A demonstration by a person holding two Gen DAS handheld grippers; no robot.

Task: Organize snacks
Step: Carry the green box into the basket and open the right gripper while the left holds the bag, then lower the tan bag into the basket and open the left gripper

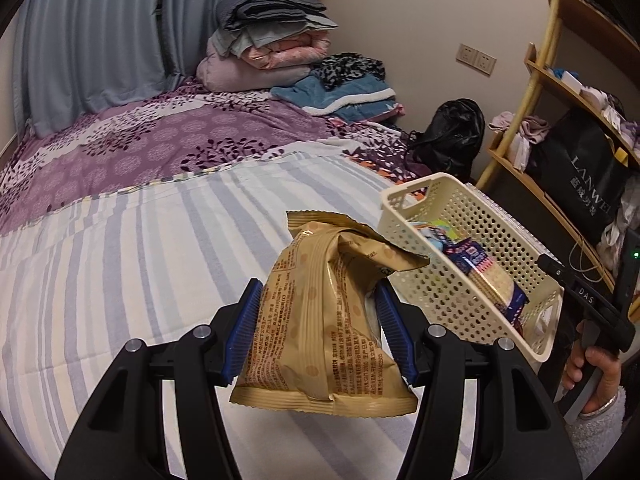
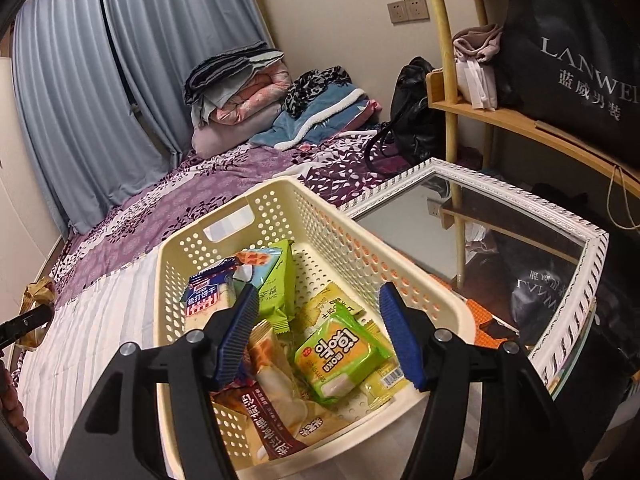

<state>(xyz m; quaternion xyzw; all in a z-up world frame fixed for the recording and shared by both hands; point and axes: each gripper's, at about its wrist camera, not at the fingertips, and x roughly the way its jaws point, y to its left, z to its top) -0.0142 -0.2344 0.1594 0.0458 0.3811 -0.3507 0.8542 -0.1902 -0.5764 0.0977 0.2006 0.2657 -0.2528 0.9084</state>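
Black bag point(image 2: 568, 52) reads "LANWE" (cut off); handle point(image 1: 586, 296) reads "DAS".

Left gripper point(image 1: 316, 328) sits at the bottom centre of its view, angled downward, both blue pads pressed against a gold packet point(image 1: 324, 320). Right gripper point(image 2: 320, 336), bottom centre of its own view, points downward with jaws parted, gripping nothing.

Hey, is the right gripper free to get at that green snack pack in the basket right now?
Probably yes. The right gripper is open and empty above the basket, and the green snack pack lies on top of the pile, uncovered.
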